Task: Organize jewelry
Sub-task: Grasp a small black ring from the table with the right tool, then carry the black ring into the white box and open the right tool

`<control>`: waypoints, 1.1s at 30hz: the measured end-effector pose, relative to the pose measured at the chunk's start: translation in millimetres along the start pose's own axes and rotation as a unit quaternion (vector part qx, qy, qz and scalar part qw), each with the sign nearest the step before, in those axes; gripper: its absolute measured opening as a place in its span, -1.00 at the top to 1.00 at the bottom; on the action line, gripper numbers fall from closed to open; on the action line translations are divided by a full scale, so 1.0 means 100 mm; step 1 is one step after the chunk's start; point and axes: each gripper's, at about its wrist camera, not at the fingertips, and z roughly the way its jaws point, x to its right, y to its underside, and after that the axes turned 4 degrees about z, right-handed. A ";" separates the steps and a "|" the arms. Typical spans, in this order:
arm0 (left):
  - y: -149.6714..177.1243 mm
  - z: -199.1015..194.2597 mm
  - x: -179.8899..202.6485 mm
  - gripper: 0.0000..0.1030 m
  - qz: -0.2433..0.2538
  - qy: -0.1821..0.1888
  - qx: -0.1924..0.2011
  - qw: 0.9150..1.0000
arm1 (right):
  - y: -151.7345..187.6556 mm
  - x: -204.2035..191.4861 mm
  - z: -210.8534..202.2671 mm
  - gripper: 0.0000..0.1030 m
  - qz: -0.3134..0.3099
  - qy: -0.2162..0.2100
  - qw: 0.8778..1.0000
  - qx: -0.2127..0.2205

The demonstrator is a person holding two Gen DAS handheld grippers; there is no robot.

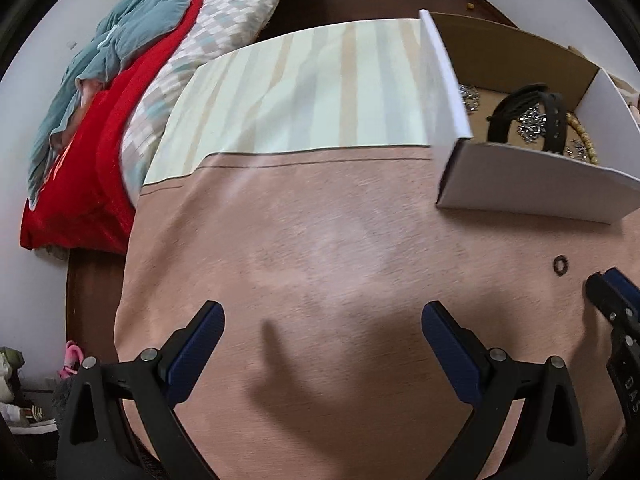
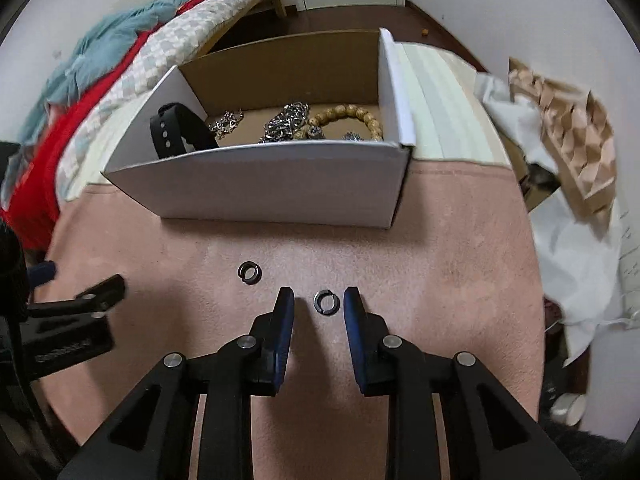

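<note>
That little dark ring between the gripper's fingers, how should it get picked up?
Probably pinch the ring across its outer edge, coming down from above. It lies flat on the pink cloth, so only its rim offers a hold. The right gripper already straddles it, pads not touching.

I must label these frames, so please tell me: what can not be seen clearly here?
- Box floor, right wrist view: the near wall hides its front part, and the lower watch.
- Silver chains, both views: too tangled to count.
- Ring, left wrist view: too small for detail; the second ring lies outside that view.
- Right gripper, left wrist view: cut off by the right edge.
</note>
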 end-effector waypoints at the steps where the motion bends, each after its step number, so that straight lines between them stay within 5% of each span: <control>1: 0.00 0.00 0.00 -0.95 0.000 0.001 0.000 1.000 | 0.01 -0.03 0.00 0.76 -0.008 0.014 1.000 0.004; 6: -0.08 -0.06 0.11 -0.95 0.009 0.018 0.014 1.000 | 0.03 0.14 -0.09 0.76 0.026 0.002 1.000 0.005; 16: -0.21 -0.18 0.95 -0.93 0.074 0.122 0.028 0.989 | 0.08 0.79 -0.40 0.76 0.103 0.022 0.994 0.018; 22: -0.27 -0.10 1.11 0.08 0.089 0.144 0.023 0.985 | 0.07 0.89 -0.41 0.76 0.114 0.028 0.993 0.020; 24: -0.27 -0.14 1.13 0.62 0.092 0.152 0.029 0.984 | 0.05 0.90 -0.42 0.76 0.116 0.027 0.993 0.023; 26: -0.28 -0.15 1.15 0.80 0.098 0.153 0.030 0.983 | 0.04 0.88 -0.43 0.76 0.117 0.026 0.992 0.025; 33: -0.25 -0.21 1.10 0.80 0.094 0.156 0.038 0.983 | 0.02 0.84 -0.51 0.75 0.120 0.020 0.992 0.035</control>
